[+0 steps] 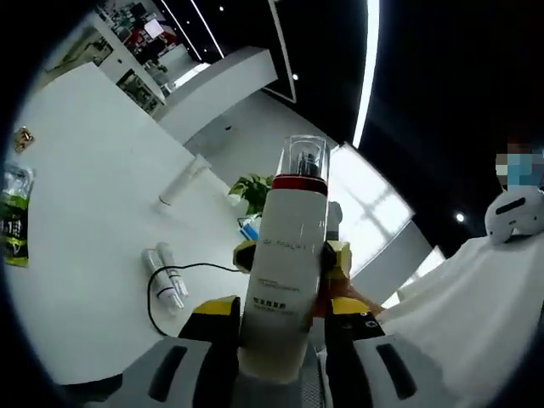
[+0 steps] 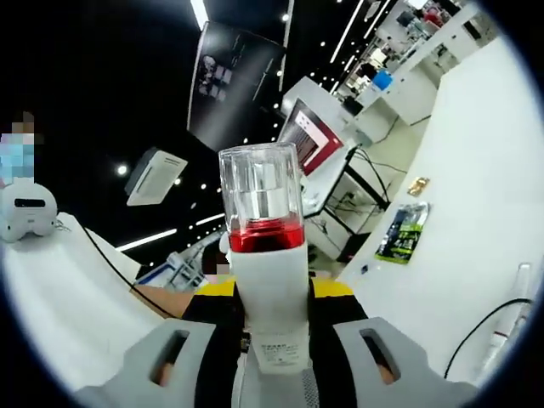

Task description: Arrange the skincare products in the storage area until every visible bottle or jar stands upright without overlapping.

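White pump bottle (image 1: 285, 263) (clear cap, red collar) pinched between both hand-held grippers: left (image 1: 276, 319), right (image 2: 274, 306), raised off counter (image 1: 85, 221).

L claw (image 1: 280, 327) & R claw (image 2: 272, 340): jaws clamped on one bottle (image 1: 285, 263).

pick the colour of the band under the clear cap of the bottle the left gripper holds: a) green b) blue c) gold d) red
d: in the left gripper view the white bottle clamped in the left gripper has a red band just below its clear cap.
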